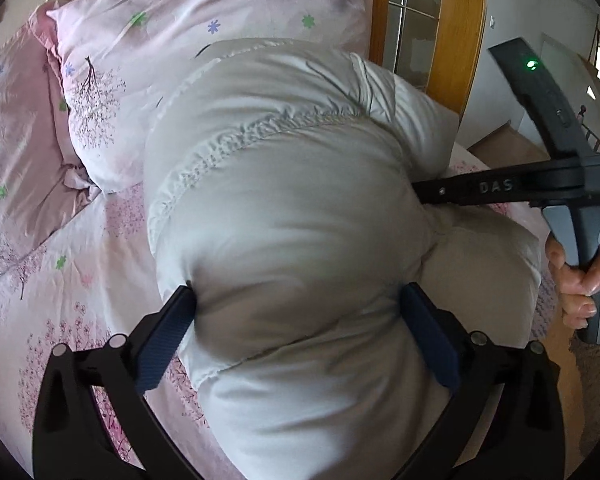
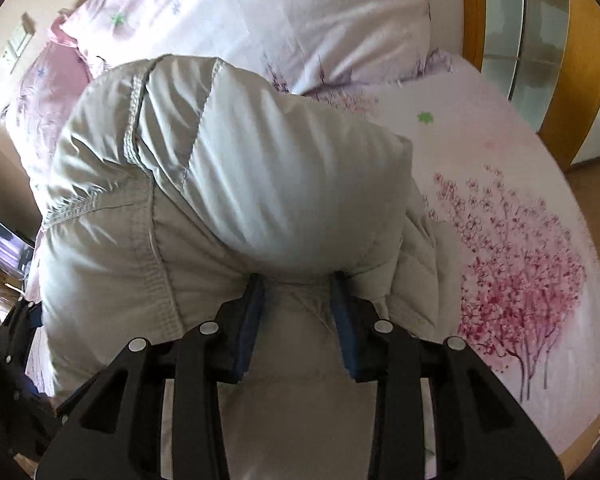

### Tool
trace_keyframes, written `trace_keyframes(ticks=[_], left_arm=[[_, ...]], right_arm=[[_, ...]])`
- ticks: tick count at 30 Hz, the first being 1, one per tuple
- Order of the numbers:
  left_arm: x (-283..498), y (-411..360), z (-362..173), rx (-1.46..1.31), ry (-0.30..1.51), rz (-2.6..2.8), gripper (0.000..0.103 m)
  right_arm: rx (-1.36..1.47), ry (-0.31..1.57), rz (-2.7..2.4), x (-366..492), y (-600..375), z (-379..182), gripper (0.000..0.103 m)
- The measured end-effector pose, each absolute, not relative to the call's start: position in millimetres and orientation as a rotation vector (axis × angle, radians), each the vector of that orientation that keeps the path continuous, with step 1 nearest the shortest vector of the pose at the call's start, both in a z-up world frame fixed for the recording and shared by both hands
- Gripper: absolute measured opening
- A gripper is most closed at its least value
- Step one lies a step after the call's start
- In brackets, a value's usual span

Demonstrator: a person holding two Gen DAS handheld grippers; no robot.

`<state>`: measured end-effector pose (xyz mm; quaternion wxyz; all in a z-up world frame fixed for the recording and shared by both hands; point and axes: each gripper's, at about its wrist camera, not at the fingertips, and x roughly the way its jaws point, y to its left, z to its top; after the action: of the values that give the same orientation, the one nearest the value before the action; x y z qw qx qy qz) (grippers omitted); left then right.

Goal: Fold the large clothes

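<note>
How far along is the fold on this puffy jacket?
Done: the grey down jacket is bunched into a thick roll on the floral bedsheet. In hand: the left hand-held gripper and right hand-held gripper both squeeze its padding. Left: flattening and setting it down neatly.

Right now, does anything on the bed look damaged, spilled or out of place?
Nothing stands out. The puffy grey jacket lies bunched on the pink floral bedsheet, pinched by the left gripper and the right gripper. No tear or spill shows.
</note>
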<state>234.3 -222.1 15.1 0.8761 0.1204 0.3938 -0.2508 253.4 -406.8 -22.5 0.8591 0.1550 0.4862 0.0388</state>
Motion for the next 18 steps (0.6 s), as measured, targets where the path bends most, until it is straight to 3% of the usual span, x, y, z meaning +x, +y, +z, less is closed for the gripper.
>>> trace_keyframes(ticks=[18], left_arm=[[226,-157,57,0.047,0.693,-0.441,0.099]], right_arm=[[0.431,0.97,0.091,230,-419,-41,0.034]])
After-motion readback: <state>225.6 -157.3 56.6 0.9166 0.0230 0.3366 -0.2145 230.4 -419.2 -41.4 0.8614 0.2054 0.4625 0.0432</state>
